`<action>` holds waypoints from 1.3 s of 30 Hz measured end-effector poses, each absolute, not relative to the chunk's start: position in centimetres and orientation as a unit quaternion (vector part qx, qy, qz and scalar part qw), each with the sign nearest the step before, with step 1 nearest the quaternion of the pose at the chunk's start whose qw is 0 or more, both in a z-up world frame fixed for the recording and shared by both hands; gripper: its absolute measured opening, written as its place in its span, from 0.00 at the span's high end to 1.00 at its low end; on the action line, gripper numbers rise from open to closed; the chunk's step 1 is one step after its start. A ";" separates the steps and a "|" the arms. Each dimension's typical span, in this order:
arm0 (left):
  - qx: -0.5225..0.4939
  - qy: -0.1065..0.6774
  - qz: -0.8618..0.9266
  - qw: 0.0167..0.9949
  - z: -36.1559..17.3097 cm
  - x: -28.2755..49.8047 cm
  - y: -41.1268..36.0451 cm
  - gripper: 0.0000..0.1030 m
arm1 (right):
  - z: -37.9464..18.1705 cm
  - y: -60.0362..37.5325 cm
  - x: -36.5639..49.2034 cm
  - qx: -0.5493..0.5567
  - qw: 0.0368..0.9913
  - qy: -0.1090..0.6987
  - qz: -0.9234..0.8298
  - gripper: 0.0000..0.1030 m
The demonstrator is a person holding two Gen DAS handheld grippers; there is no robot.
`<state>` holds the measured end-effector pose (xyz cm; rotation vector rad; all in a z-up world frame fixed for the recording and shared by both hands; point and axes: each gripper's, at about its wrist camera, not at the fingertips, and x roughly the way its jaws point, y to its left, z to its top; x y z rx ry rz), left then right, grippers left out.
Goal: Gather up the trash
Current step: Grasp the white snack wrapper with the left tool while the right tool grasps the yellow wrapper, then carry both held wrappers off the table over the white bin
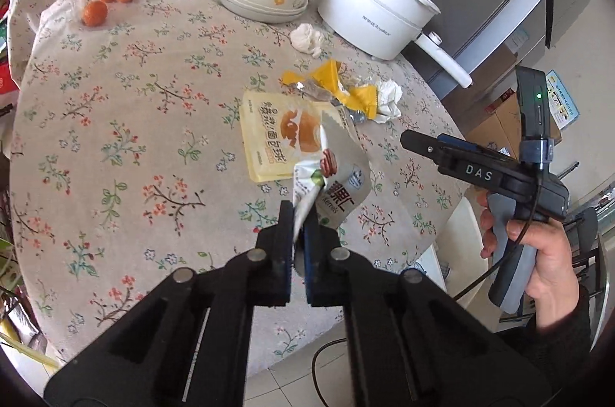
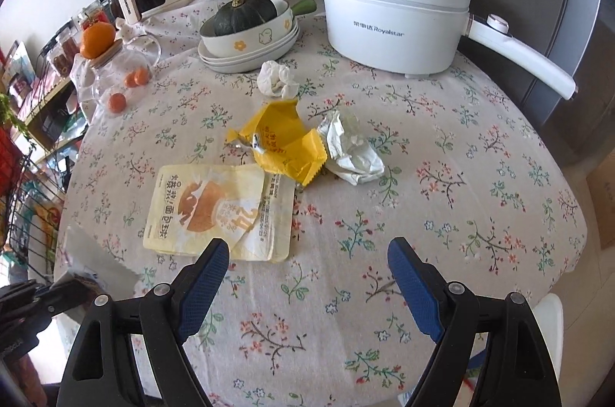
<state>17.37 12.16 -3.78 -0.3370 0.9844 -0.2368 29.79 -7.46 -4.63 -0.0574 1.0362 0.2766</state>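
Observation:
My left gripper [image 1: 299, 226] is shut on the lower corner of a silver nut-kernel packet [image 1: 342, 176], which it holds lifted over the floral tablecloth [image 1: 115, 138]. Behind the packet a pale yellow bread pouch [image 1: 269, 138] lies flat. Further back are a torn yellow wrapper [image 1: 346, 88], a crumpled white paper [image 1: 388, 99] and a wadded tissue [image 1: 307, 38]. My right gripper [image 2: 307, 261] stands open and empty above the cloth, its left finger just in front of the bread pouch [image 2: 207, 211]. The yellow wrapper [image 2: 284, 142], white paper [image 2: 353, 149] and tissue [image 2: 276, 78] lie beyond it.
A white electric pot [image 2: 396, 15] with a long handle stands at the back right. A dark squash sits in a bowl on stacked plates [image 2: 246, 38]. At the back left a glass jar [image 2: 119, 68] carries an orange, with small oranges beside it. The table's edge curves away on the right.

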 end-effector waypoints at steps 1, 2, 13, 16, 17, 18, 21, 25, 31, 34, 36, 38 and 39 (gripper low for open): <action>-0.157 0.460 -0.106 0.867 -3.1 17.2 12.8 0.95 | -4.4 -6.6 30.2 -0.040 0.862 0.485 0.143 0.16; -0.154 0.452 -0.098 0.873 -2.6 17.1 13.6 0.95 | -4.1 -5.6 30.6 -0.053 0.865 0.475 0.152 0.16; -0.180 0.434 -0.058 0.881 -1.9 17.7 18.1 0.95 | -9.4 -0.1 37.2 -0.089 0.844 0.506 0.152 0.54; -0.188 0.431 -0.058 0.881 -1.8 17.4 18.7 0.95 | -10.8 0.3 37.7 -0.092 0.837 0.520 0.145 0.74; -0.190 0.430 -0.060 0.881 -1.7 17.3 18.7 0.95 | -11.1 0.4 37.8 -0.093 0.835 0.523 0.140 0.79; -0.193 0.429 -0.061 0.880 -1.6 17.2 18.9 0.95 | -11.2 0.4 37.8 -0.094 0.836 0.523 0.137 0.82; -0.199 0.427 -0.064 0.880 -1.4 16.9 19.0 0.95 | -10.7 0.8 37.7 -0.109 0.841 0.515 0.124 0.88; -0.205 0.422 -0.064 0.881 -1.2 16.8 19.2 0.95 | -8.6 1.0 37.0 -0.112 0.853 0.495 0.124 0.90; -0.214 0.416 -0.070 0.881 -1.0 16.3 19.2 0.95 | -4.7 0.5 34.9 -0.088 0.866 0.469 0.148 0.91; -0.219 0.413 -0.074 0.881 -1.0 16.1 19.2 0.95 | -2.9 0.0 33.5 -0.078 0.871 0.460 0.158 0.91; -0.221 0.411 -0.076 0.881 -0.9 15.9 18.9 0.95 | -1.7 -0.8 32.4 -0.070 0.873 0.454 0.164 0.91; -0.222 0.410 -0.080 0.881 -0.8 15.8 18.7 0.95 | -0.7 -1.6 31.4 -0.061 0.876 0.447 0.171 0.91; -0.222 0.410 -0.083 0.881 -0.8 15.8 18.5 0.95 | -0.2 -2.0 30.8 -0.058 0.877 0.444 0.175 0.91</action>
